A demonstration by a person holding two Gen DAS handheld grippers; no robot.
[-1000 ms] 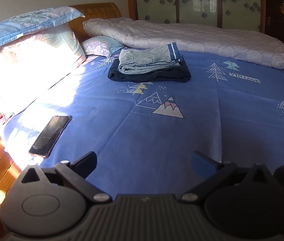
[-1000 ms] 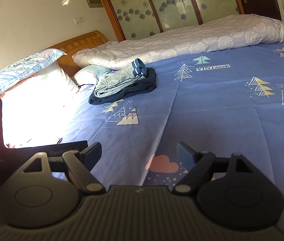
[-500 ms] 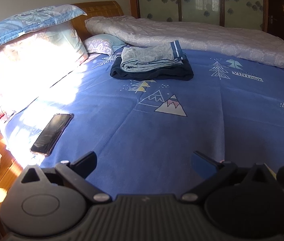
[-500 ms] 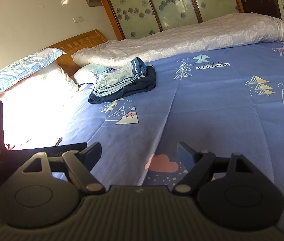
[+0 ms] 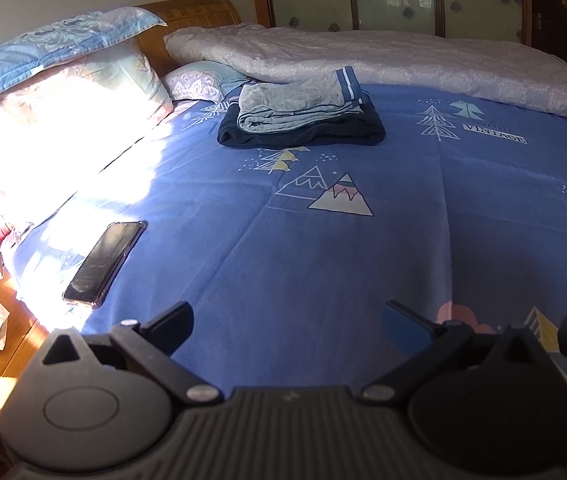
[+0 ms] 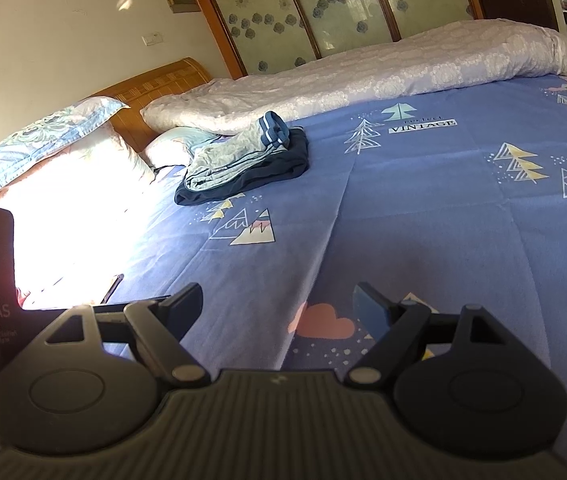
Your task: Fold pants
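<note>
- The left tool (image 5: pixel 287 322) hovers low over the blue bed sheet (image 5: pixel 323 264), its fingers spread wide and holding nothing.
- The right tool (image 6: pixel 279 306) is likewise spread apart and empty above the sheet.
- Well ahead of both tools, the folded grey pants (image 5: pixel 297 102) lie on top of a folded dark navy garment (image 5: pixel 303 134) (near the pillows (image 5: pixel 63 76)).
- A phone (image 5: pixel 103 262) rests on the sheet, ahead and left of the left tool.
- A pale quilt (image 5: pixel 403 56) runs along the far side.
</note>
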